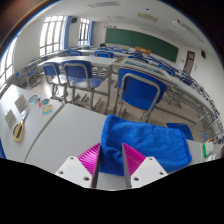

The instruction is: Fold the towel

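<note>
A blue towel [150, 140] lies rumpled on the white table [60, 140], spreading ahead and to the right of the fingers. My gripper [111, 160] is low over the table at the towel's near left corner. Blue cloth fills the narrow gap between the two magenta pads [92, 158], and both fingers press on it. The pinched part of the towel rises a little off the table between the fingers.
Small items lie on the table to the left: a colourful object [45, 103] and a yellowish tool [18, 128]. Blue chairs [138, 92] and rows of desks stand beyond the table's far edge. A green chalkboard [145, 40] is on the back wall, and there are windows [52, 38] at the left.
</note>
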### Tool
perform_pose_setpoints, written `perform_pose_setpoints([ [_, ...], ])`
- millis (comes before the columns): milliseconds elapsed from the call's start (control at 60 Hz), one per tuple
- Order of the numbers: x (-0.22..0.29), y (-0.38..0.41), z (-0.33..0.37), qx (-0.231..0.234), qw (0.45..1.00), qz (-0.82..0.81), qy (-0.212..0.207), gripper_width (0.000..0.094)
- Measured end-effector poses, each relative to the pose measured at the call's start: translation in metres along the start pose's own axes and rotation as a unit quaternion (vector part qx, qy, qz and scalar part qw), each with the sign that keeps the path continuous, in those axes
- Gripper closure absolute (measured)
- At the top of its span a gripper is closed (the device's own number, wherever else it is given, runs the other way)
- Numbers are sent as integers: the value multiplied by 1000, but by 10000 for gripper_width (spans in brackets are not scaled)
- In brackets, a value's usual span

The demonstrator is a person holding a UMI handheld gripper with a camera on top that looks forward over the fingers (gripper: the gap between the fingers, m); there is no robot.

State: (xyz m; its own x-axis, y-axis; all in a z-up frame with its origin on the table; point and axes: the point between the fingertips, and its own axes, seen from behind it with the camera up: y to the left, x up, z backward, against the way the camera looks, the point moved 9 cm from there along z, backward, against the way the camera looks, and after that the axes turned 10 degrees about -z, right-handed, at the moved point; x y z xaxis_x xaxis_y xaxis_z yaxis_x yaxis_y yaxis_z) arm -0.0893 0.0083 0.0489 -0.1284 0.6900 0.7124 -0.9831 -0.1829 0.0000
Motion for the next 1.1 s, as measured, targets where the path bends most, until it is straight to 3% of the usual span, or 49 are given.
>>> perform_pose_setpoints([
  [50,0,-1,1,3,1000,12,0,652],
  [100,3,-12,0,-11,1000,27,-5,893],
  [333,10,-8,6,20,1000,5,11,922],
  [583,75,19,83,166,977,-131,-9,925],
  [667,85,-3,87,164,974,-157,-12,915],
  [767,75,-47,65,128,980,-153,-6,906],
  [800,73,-60,58,109,983,-149,-3,861],
  [833,71,-75,50,90,986,-141,-1,755],
  [917,64,-114,36,33,993,-110,-2,265],
  [950,64,-133,31,12,995,-99,-5,151],
  [983,65,-141,36,-2,996,-89,-11,103],
  [1100,71,-153,61,-24,996,-77,-31,90],
])
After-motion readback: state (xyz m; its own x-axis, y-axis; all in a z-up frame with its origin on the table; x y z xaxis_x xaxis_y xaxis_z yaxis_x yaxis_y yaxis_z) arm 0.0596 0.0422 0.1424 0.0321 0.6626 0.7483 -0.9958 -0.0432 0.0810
